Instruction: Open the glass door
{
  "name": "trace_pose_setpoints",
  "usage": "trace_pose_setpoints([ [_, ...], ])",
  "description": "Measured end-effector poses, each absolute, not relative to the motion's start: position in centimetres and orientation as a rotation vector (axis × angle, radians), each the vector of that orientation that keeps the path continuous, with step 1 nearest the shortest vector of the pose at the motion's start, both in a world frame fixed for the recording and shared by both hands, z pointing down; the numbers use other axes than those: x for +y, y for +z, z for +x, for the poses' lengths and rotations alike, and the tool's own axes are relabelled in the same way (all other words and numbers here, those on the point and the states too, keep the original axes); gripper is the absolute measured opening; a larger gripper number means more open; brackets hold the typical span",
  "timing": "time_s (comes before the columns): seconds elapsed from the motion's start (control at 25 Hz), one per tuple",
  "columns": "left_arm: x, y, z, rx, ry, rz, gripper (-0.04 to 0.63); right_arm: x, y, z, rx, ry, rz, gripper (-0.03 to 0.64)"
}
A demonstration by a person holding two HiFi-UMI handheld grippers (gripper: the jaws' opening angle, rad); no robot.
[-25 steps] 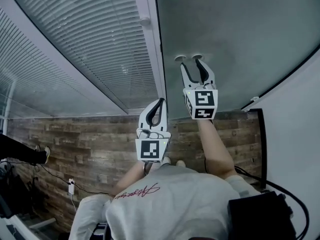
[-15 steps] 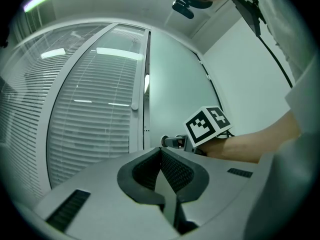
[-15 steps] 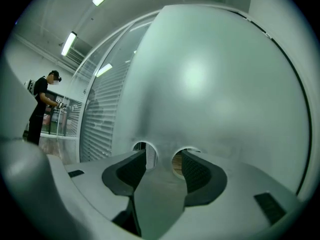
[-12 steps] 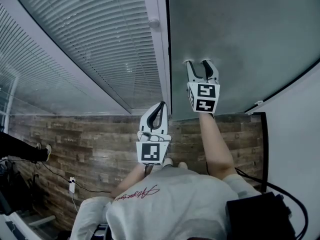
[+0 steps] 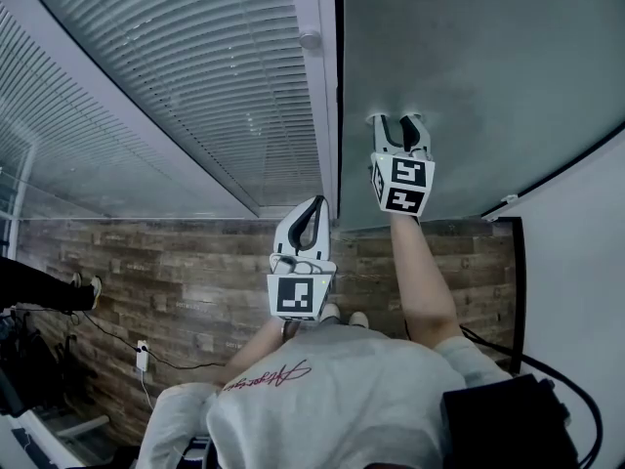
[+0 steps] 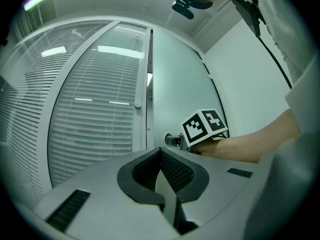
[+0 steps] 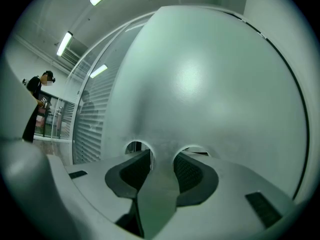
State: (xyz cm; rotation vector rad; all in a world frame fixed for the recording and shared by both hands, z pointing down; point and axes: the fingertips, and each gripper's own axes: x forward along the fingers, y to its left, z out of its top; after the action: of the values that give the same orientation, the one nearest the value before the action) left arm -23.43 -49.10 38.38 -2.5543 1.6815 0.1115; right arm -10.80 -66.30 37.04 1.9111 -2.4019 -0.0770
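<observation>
Right hand-held gripper (image 5: pixel 398 118), empty jaws apart but just closing, at the glass door (image 5: pixel 488 57) beside blinds (image 5: pixel 176 76).

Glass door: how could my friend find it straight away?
Look for the white post running up the middle of the head view. The glass door is the big pane right of it. It is plain frosted glass, while the panes left of the post have blinds.

The right gripper (image 5: pixel 398 121) is at the glass door (image 5: pixel 488 47), right of the blinds (image 5: pixel 176 76).
</observation>
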Motion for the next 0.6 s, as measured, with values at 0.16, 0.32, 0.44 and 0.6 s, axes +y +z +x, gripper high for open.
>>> trace_pose_setpoints([
  [0.16,-49.3,38.3,-23.5,1.672,0.125,-2.558,0.006,-66.5,37.0,-10.9,-2.381,-0.086,1.918,0.156],
  [0.32,-48.6,38.5,-23.3,1.654,0.082,-2.581,0.006,-65.8,37.1,-10.9,-2.387,-0.085,1.92,0.156],
  [0.44,-48.1,38.3,-23.3,1.643,0.097,-2.583,0.006,-65.0,36.9,-10.7,-2.393,-0.086,1.926,0.155],
  [0.6,-48.0,38.1,-23.1,1.615,0.108,-2.596,0.006,-64.5,36.8,-10.6,-2.394,-0.101,1.933,0.155],
])
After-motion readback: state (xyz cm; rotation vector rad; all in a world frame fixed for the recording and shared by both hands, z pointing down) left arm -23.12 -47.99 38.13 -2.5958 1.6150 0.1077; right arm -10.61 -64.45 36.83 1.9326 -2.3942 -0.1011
